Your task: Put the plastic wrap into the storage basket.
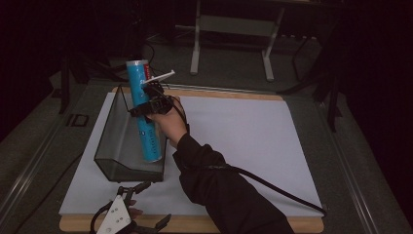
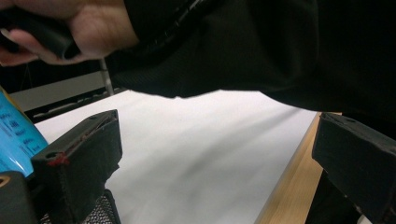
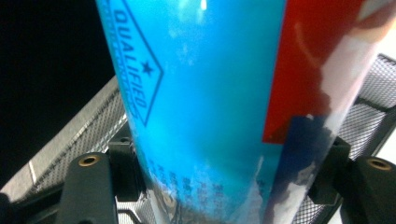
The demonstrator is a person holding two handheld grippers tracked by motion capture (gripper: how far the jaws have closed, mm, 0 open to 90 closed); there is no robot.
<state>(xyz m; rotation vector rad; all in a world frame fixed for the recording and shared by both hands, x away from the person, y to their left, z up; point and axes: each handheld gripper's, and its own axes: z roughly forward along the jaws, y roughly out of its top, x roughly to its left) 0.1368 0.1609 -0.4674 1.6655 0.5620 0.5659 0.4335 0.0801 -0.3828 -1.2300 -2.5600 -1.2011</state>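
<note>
A: The right gripper (image 1: 146,100) is clamping a tall blue tube (image 1: 144,114), jaws closed on its sides around mid-height, and holding it tilted over the black mesh tray (image 1: 108,146) at the left of the white mat (image 1: 243,141). The tube's lower end is sitting low inside the tray, though whether it is touching the floor I cannot tell

B: Why the mid-height grip?

A: Judging by the right gripper view, the pads are pressing both sides of the tube (image 3: 196,93) with mesh (image 3: 369,107) behind it; holding there is likely keeping the long body steady while its base is going between the tray's walls

B: And the left gripper (image 1: 141,207)?

A: It is resting at the near edge of the wooden board (image 1: 292,225), jaws standing wide apart with nothing between them, probably staying clear of the working arm, whose sleeve (image 2: 261,46) is crossing above it

B: Room to move?

A: The tray is narrow, so its walls are leaving little slack sideways; the mat to the right is lying open
</note>
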